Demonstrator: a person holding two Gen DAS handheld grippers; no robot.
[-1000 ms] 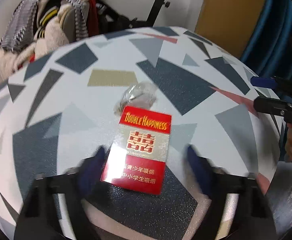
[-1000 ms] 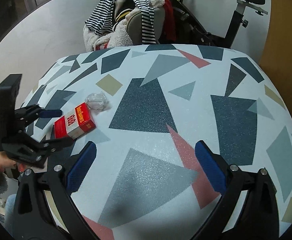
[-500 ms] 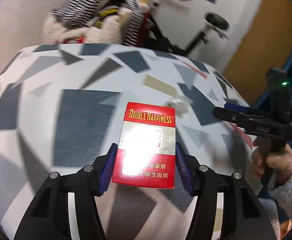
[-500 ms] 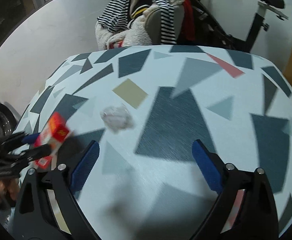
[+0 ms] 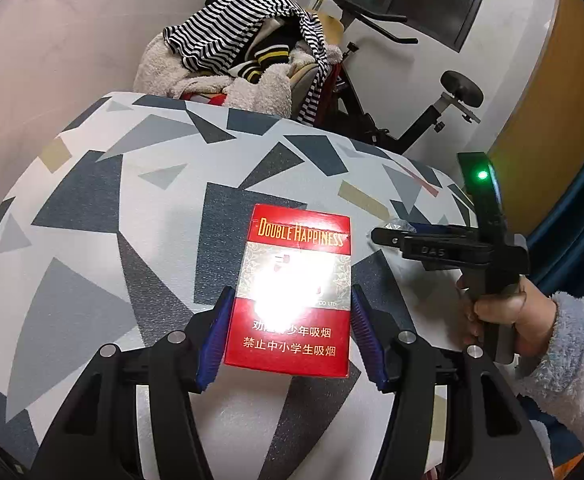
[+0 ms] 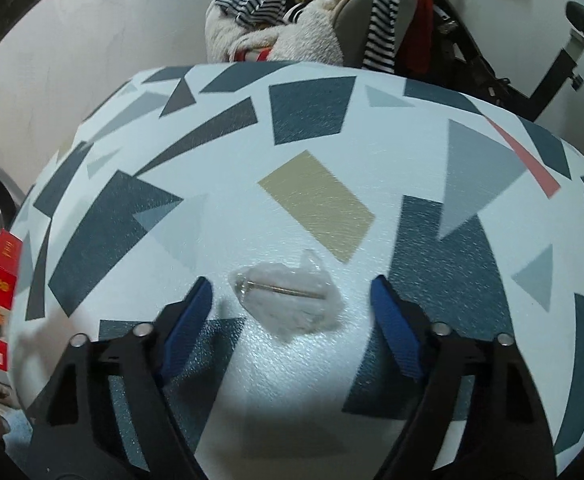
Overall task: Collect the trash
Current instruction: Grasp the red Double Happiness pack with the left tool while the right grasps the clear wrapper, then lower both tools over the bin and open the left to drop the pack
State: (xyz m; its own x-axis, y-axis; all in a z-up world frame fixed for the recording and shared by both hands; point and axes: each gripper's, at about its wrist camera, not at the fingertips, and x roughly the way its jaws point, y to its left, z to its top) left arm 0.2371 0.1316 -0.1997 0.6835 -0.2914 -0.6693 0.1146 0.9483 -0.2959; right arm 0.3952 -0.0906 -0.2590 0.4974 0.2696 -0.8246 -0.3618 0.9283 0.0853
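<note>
Left wrist view shows the left gripper [image 5: 290, 330] clamped on a red cigarette pack [image 5: 294, 292], both blue pads pressed flat against its long sides and the pack lifted clear of the patterned table [image 5: 92, 240]. To its right, a hand [image 5: 496, 316] in a fluffy sleeve carries the right gripper [image 5: 388, 231] low over the tabletop. Seen from the right wrist view, that gripper's jaws are closing, with a crumpled clear wrapper [image 6: 288, 294] lying on the table between them and neither pad touching it yet. The wrapper looks thin, light and springy, so it will probably skate or flatten if one pad arrives first. The close should go best with the pads low enough to brush the tabletop and the wrapper centred between them, squeezing until the plastic bunches up rather than stopping early. The lift ought to wait until the film is plainly pinched. Meanwhile the pack needs only a steady, level hold so it does not slip.
</note>
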